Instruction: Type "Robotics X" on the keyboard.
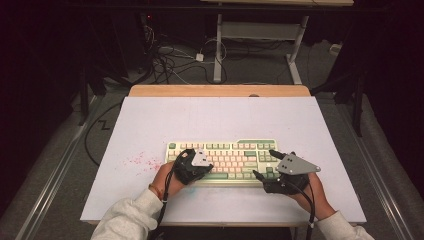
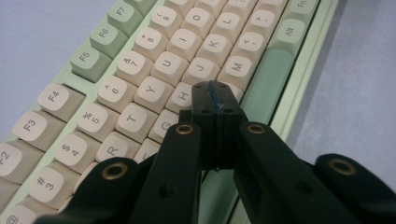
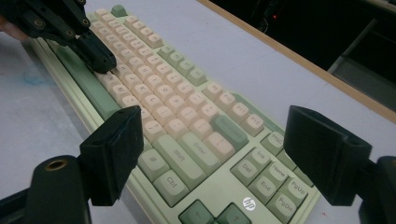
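Observation:
A pale green keyboard [image 1: 225, 150] with cream and green keys lies on the white table [image 1: 220, 115]. My left gripper [image 1: 207, 165] is shut with nothing between its jaws. Its joined tips [image 2: 215, 95] sit low over the letter keys near H and the green space bar [image 2: 266, 84]; I cannot tell if they touch a key. My right gripper [image 1: 265, 163] stands open over the keyboard's right end, its fingers [image 3: 114, 149] wide apart above the Shift, Enter and navigation keys [image 3: 261, 179]. The left gripper [image 3: 100, 53] also appears at the top left of the right gripper view.
Pink stains [image 1: 142, 161] mark the table left of the keyboard. A wooden strip [image 1: 220, 90] runs along the far edge. Beyond it are cables [image 1: 170, 60] on the floor and the legs of another desk [image 1: 218, 50]. The table's far half is bare.

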A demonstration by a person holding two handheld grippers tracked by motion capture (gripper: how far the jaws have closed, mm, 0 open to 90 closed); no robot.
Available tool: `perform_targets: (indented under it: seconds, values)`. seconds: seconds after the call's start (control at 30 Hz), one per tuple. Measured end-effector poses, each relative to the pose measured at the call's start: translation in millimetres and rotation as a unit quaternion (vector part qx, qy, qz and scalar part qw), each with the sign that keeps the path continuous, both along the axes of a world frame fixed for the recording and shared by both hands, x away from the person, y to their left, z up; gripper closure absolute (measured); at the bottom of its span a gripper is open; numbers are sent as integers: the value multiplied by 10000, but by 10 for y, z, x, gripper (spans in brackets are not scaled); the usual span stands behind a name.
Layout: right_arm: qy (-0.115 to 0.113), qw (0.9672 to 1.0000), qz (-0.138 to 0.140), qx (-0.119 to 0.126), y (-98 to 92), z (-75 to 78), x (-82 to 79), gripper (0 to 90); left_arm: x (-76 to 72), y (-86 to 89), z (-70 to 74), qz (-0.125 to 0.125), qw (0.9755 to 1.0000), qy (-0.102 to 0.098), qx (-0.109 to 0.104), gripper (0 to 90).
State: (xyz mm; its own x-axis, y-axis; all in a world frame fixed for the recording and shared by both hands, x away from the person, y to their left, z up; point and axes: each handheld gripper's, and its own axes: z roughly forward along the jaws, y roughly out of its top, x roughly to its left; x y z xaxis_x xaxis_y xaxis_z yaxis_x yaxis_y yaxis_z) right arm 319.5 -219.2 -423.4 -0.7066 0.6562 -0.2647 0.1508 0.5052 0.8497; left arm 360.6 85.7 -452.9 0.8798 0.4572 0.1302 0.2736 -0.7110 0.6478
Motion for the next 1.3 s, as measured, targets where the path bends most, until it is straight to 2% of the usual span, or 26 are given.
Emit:
perform_targets:
  seconds: [0.1, 0.47, 0.5, 0.63, 0.77, 0.83, 0.87, 1.0, 1.1, 1.13, 1.23, 1.3]
  values:
    - [2, 10000, -11, 19, -5, 4, 2, 208, -27, 13, 37, -18, 9999, -134, -58, 876]
    - [-40, 10000, -48, 61, -33, 27, -1, 211, -65, 122, 159, 83, 9987, -375, -330, 873]
    - [-47, 10000, -55, 54, -33, 27, -1, 211, -69, 133, 167, 83, 9986, -404, -341, 831]
    - [-46, 10000, -60, 34, -28, 20, 2, 212, -90, 185, 194, 126, 9976, -528, -420, 824]
    - [-51, 10000, -52, 5, -20, 11, 1, 211, -110, 233, 211, 103, 9962, -662, -548, 733]
    - [-33, 10000, -64, 14, -20, 8, -1, 216, -122, 248, 206, 142, 9954, -797, -513, 621]
    - [-32, 10000, -54, 13, -19, 4, -2, 218, -122, 256, 206, 173, 9953, -804, -516, 576]
    - [-15, 10000, -35, -1, -13, -9, 2, 226, -140, 286, 212, 150, 9941, -859, -642, 460]
    - [-13, 10000, -27, -12, -9, -13, 0, 227, -187, 281, 195, 289, 9918, -1112, -561, 320]
    - [-10, 10000, -28, -12, -9, -14, 1, 227, -199, 286, 191, 264, 9915, -1119, -601, 302]
    - [-5, 10000, -20, -3, -9, -16, 6, 245, -235, 309, 191, 399, 9889, -1261, -676, 216]
    - [-5, 10000, -1, -10, -6, -17, 8, 293, -255, 346, 200, 446, 9872, -1327, -767, 212]
